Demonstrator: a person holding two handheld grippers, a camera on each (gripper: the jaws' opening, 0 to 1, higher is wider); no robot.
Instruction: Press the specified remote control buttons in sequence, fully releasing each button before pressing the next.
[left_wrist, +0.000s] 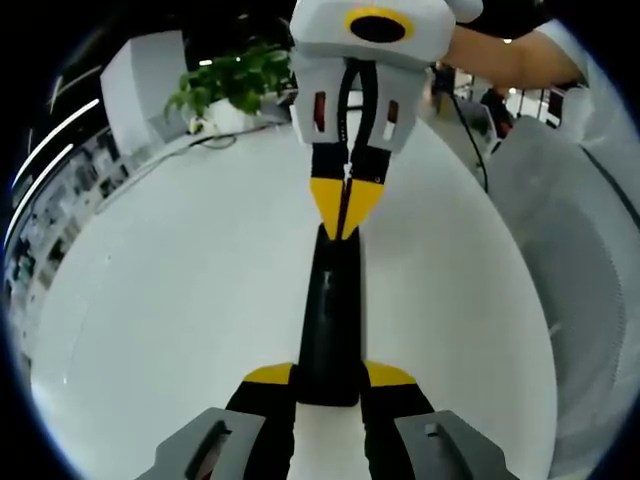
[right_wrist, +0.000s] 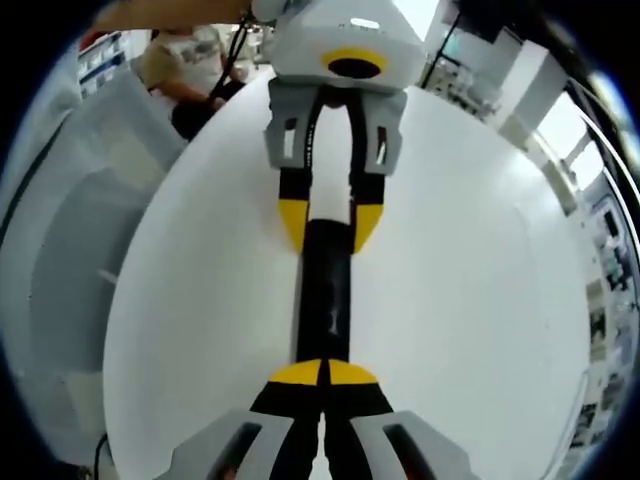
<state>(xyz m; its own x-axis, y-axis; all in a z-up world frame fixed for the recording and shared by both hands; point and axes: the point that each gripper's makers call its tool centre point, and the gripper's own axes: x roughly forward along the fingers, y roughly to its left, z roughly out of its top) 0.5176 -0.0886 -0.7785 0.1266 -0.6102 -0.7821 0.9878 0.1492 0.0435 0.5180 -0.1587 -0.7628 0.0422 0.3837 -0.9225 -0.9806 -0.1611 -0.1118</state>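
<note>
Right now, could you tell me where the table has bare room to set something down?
The white table is bare on both sides of the remote. It is crowded along the middle, where the left gripper and right gripper meet the remote.

Handheld two-jaw grippers, pair: white housing, black jaws, yellow tips

Left gripper (left_wrist: 328, 385): grey jaw mounts with red slots, black fingers (left_wrist: 262, 400) ending in yellow pads. Right gripper (left_wrist: 347, 210), seen head-on: white shell, yellow ring around a black oval on top, grey jaw carriers with red slot marks, a black cable down the middle, black fingers tapering to yellow points. Behind it, a white short sleeve (left_wrist: 565, 50).
</note>
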